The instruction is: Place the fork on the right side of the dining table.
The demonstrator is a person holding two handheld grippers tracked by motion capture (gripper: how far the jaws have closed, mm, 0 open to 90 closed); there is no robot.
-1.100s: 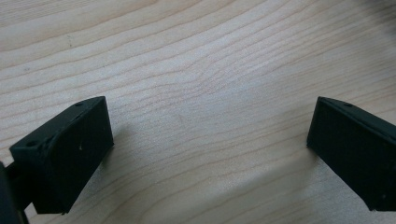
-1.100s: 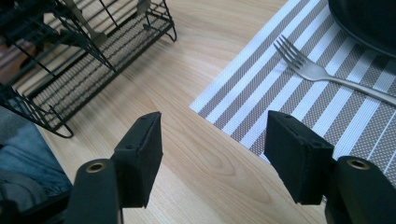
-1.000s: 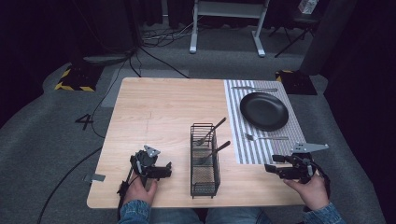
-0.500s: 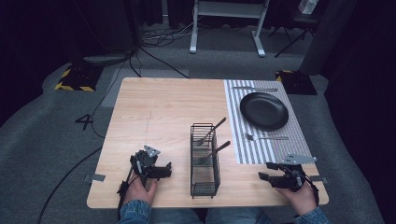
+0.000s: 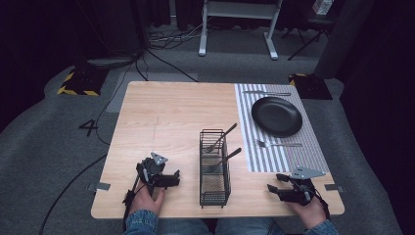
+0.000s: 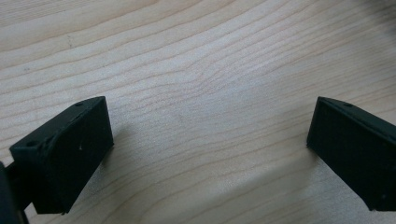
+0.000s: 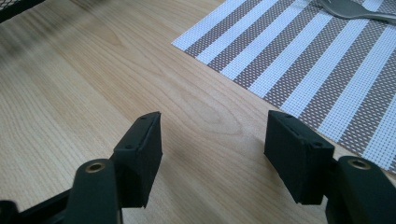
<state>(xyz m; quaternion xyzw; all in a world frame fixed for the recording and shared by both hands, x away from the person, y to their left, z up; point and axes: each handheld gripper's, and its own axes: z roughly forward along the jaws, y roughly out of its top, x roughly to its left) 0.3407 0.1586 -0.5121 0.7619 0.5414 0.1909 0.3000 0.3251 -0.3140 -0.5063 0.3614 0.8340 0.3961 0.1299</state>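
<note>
At the near edge of the pale wooden table [image 5: 166, 117], just to the right of the middle, a tall black wire-mesh cutlery basket [image 5: 215, 169] is standing upright, and two dark-handled utensils [image 5: 222, 148] are leaning in it with their handles slanting up toward the right. The left gripper [image 5: 169, 180] is resting low over the wood near the basket's left side, held in the person's left hand [image 5: 147, 199]; in the left gripper view [image 6: 205, 135] its two black jaws are standing wide apart with nothing but bare wood grain between them. The right gripper [image 5: 279, 188] is lying near the table's front right corner, well apart from the basket, with the person's right hand [image 5: 309, 211] behind it; in the right gripper view [image 7: 212, 140] its jaws are likewise gaping open and gripping nothing (plain wood is showing in the gap). Just beyond that gripper, a grey-and-white striped woven placemat [image 5: 274, 156] is covering the right side of the table. A silver metal fork [image 5: 279, 144] is lying across the mat, and its end is also showing at the top edge of the right gripper view. Farther back on the mat a round black plate [image 5: 277, 116] is sitting, and behind the plate another silver utensil [image 5: 266, 93] is lying along the mat's far end; its type is too small to tell.
</note>
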